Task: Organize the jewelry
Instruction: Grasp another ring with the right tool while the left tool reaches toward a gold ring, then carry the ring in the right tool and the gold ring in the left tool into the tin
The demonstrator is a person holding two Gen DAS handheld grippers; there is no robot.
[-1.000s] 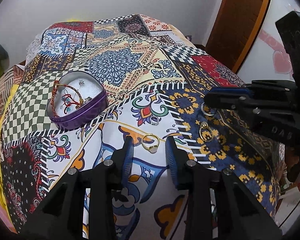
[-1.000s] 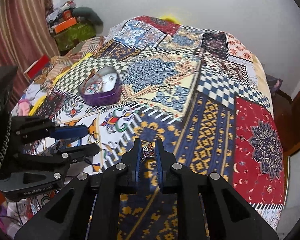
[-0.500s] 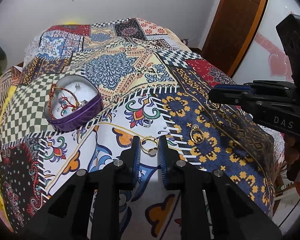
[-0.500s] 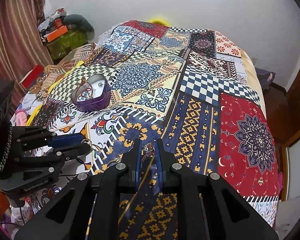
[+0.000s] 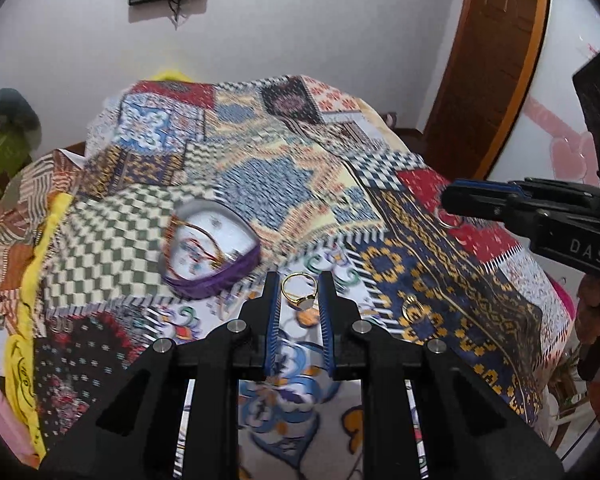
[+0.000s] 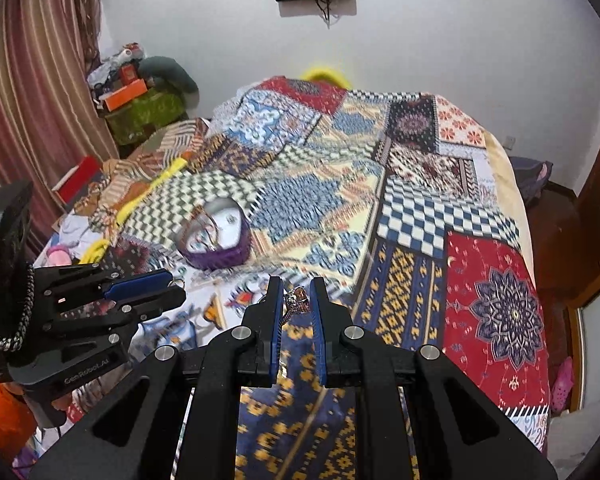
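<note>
Bracelets fill the purple tin (image 5: pixel 216 276); left gripper (image 5: pixel 299 292) grasps a gold ring (image 5: pixel 300 291), right gripper (image 6: pixel 296 300) a stone ring (image 6: pixel 296 299).

A home bedroom is shown. A bed (image 6: pixel 480 208) is covered by a patchwork quilt (image 5: pixel 284 184); a striped curtain (image 6: pixel 32 112) and wooden door (image 5: pixel 496 64) are seen.

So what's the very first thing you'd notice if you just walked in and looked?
Probably the bright patchwork bedspread covering the whole bed. Next, the two black grippers, each pinching a ring: the left gripper holds a gold ring and the right gripper a sparkly ring. Further back, left of centre, sits a purple heart-shaped box with jewelry inside.
</note>
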